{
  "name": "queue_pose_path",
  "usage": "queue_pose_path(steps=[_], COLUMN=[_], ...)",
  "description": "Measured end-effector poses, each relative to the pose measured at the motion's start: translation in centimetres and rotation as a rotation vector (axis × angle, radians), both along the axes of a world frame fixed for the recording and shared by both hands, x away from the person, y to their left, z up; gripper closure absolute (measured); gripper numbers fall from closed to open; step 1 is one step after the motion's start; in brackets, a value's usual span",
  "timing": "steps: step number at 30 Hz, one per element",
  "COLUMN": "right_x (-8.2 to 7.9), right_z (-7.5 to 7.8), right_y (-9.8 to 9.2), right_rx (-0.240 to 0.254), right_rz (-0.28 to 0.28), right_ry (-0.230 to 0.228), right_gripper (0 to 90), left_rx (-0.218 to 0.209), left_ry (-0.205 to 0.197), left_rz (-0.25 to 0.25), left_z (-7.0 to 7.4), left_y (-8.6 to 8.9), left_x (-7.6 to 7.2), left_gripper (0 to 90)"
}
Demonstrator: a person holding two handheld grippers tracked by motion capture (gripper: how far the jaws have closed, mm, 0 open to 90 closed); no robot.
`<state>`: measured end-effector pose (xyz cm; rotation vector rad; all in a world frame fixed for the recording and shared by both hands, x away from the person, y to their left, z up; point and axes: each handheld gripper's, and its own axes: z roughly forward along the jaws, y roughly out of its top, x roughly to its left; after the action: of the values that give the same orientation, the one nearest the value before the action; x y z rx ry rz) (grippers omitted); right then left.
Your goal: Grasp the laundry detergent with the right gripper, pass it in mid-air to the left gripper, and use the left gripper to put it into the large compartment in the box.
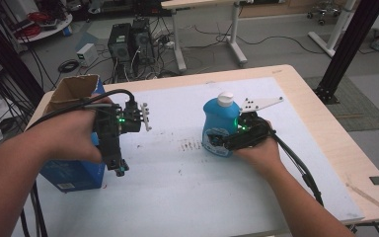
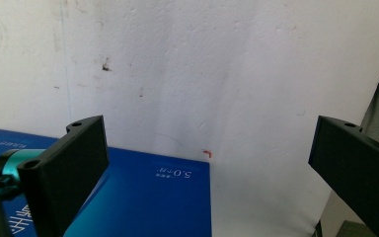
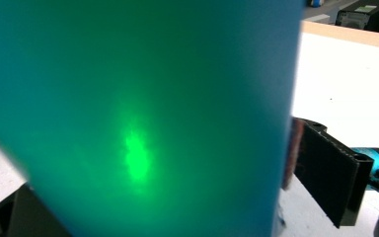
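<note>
bottle: a blue bottle (image 1: 216, 129) with a white cap is seen standing upright on the white mat (image 1: 187, 187), roughly mid-table, right of centre in the high view. In the right gripper view its blue-green wall (image 3: 143, 113) is pressed up close to the camera, with a green glow reflected on it.

right gripper: the right gripper (image 1: 223, 140) is held level against the lower half of the bottle from its right side. The bottle is sat between the jaws, and the right-hand pad (image 3: 290, 153) is seen flat against the bottle's wall, so it's gripped. The other jaw is hidden behind the bottle.

left gripper: the left gripper (image 1: 120, 167) is held over the near-left part of the mat, pointed down. Its jaws are spread wide with nothing between them in the left gripper view (image 2: 207, 168), just mat and box underneath.

box: a blue box (image 1: 77, 173) with its cardboard flaps open is parked at the left edge of the table, partly covered by the left hand (image 1: 66, 136). Its printed blue face (image 2: 153, 197) is seen just below the left jaws, not touched by them.

gap: bottle and box are kept well apart, with stained mat in between.
</note>
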<state>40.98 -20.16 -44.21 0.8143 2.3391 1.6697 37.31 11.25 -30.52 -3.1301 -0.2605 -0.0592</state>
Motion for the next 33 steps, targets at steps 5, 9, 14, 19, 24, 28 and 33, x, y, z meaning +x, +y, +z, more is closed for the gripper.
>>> queue_pose_path(steps=[5, 9, 14, 19, 24, 28, 33], right_x=[-0.09, -0.17, -0.26, -0.29, -0.32, -0.41, -0.49], right_z=[0.0, 0.02, 0.09, 0.08, 0.05, 0.06, 0.08], right_y=[0.09, 0.12, 0.13, 0.14, 0.19, 0.2, 0.19], right_rx=[0.0, -0.001, 0.002, 0.0, -0.007, -0.011, -0.015], right_rz=[0.016, 0.016, 0.024, 0.028, 0.036, 0.032, 0.027], right_ry=[-0.012, -0.014, -0.023, -0.028, -0.038, -0.046, -0.057], right_gripper=[25.5, 28.2, 32.0, 33.3, 35.4, 36.8, 37.9], left_rx=[-0.001, -0.001, 0.0, 0.0, -0.004, 0.002, 0.002], left_ry=[0.001, 0.001, 0.001, 0.0, -0.001, 0.0, 0.004], left_rz=[0.001, 0.003, 0.003, 0.004, 0.005, 0.003, 0.002], left_z=[0.0, -0.01, -0.01, -0.03, -0.05, -0.06, -0.08], left_y=[0.0, -0.04, -0.06, -0.02, -0.02, -0.03, -0.09], left_x=[0.01, -0.02, -0.03, -0.02, -0.02, 0.05, 0.1], left_gripper=[1.8, 1.7, 1.7, 1.7, 1.7, 1.8, 1.8])
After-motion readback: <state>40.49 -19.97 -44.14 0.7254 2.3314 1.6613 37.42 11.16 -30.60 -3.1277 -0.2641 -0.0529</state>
